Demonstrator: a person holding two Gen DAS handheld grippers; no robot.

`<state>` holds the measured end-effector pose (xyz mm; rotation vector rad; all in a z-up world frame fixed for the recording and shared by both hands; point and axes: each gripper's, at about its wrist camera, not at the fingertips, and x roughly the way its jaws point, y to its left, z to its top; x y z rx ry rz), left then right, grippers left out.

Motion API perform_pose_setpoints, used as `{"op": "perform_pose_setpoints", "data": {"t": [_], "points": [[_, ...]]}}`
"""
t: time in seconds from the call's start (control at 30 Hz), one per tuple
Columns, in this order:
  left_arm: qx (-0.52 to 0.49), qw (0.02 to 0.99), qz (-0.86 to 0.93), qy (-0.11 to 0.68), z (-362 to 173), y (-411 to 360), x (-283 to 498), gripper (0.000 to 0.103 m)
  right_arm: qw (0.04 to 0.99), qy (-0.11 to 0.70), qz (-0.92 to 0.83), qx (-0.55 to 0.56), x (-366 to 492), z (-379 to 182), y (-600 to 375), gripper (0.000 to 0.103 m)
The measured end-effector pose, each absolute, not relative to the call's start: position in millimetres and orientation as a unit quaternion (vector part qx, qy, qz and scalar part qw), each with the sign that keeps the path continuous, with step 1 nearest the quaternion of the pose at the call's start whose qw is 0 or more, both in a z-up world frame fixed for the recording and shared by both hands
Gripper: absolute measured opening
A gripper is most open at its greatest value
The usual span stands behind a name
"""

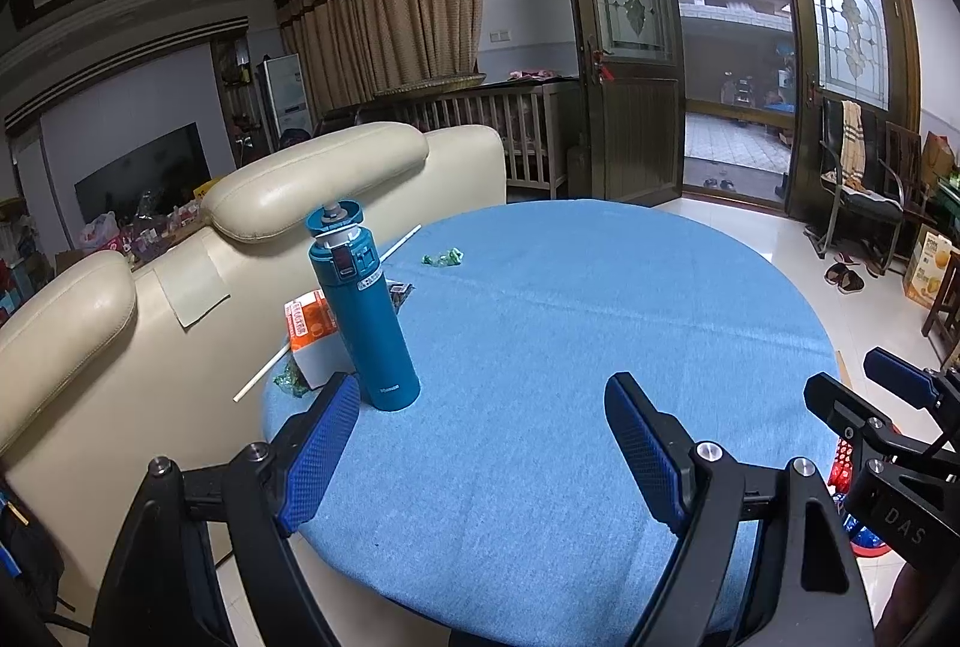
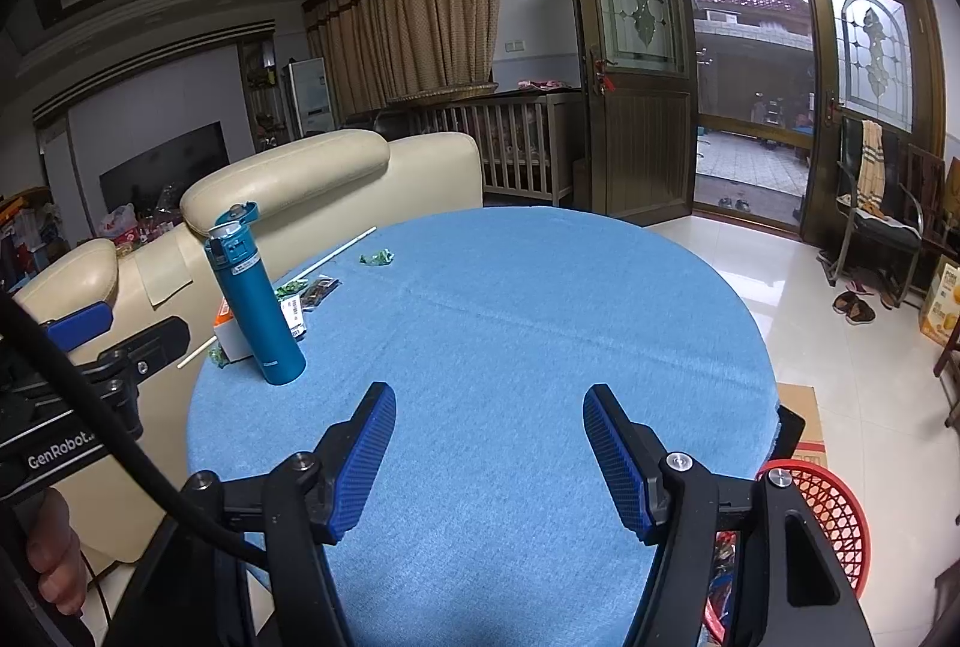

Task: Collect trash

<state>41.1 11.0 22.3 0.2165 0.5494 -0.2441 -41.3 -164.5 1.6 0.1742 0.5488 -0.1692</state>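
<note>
Trash sits bunched at the left of the frame, on the far left edge of my round blue counter [image 1: 600, 299]: a green crumpled wrapper [image 1: 441, 258] lies alone toward upper centre, a long white straw [image 1: 399, 242] runs diagonally behind the teal flask [image 1: 366, 323], a small orange-and-white carton [image 1: 312, 341] stands just beside the flask's base, another green wrapper [image 1: 291, 382] lies at the counter's rim below it, and a dark packet [image 2: 316, 291] lies near the flask in the right wrist view. The flask, upright with its lid flipped open, is not trash by my reckoning and should stay.

My left tool [image 1: 480, 443] hangs released over the near counter, its blue pads wide apart with nothing between them. My right tool [image 2: 489, 443] is likewise released and empty, gaping somewhat less. A red mesh basket [image 2: 840, 521] stands on the floor at lower right of the right wrist view, seemingly with some coloured scraps already inside.

I judge this as the approach step, with no piece in hand. The next move calls for reaching my left tool forward to the near green wrapper or the carton, coming in low and keeping clear of the flask, which could tip.
</note>
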Motion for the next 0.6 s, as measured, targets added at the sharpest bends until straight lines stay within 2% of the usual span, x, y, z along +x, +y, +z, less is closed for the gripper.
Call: {"op": "perform_pose_setpoints", "data": {"t": [0.6], "points": [[0.107, 0.948, -0.121, 0.275, 21.3, 10.1, 41.2, 0.084, 0.955, 0.27, -0.087, 0.089, -42.7, -1.9, -168.1, 0.069]]}}
